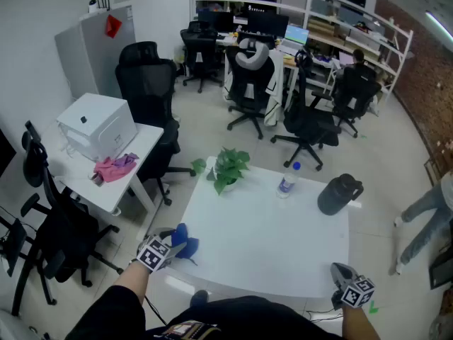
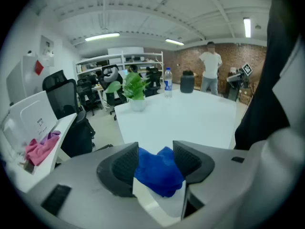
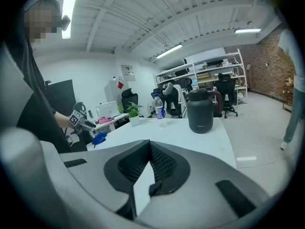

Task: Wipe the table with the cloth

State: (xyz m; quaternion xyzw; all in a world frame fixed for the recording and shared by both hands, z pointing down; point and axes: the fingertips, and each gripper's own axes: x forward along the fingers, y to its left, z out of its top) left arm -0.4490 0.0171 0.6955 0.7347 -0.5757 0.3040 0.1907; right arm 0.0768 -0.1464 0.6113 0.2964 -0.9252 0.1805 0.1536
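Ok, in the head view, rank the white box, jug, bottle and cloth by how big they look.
1. White box.
2. Jug.
3. Bottle and cloth look about alike. The cloth is bunched in the left gripper and partly hidden, so I won't rank those two.

Head camera overlooks table [image 1: 269, 239]; tool cameras skim across it.

I see a blue cloth [image 2: 157, 175], soft and bunched into folds, pinched in the jaws of my left gripper [image 2: 156, 159]; it sits at the near left corner of the table [image 1: 262, 239], whether touching I cannot tell; the table is white, rectangular, smooth, with rounded corners.
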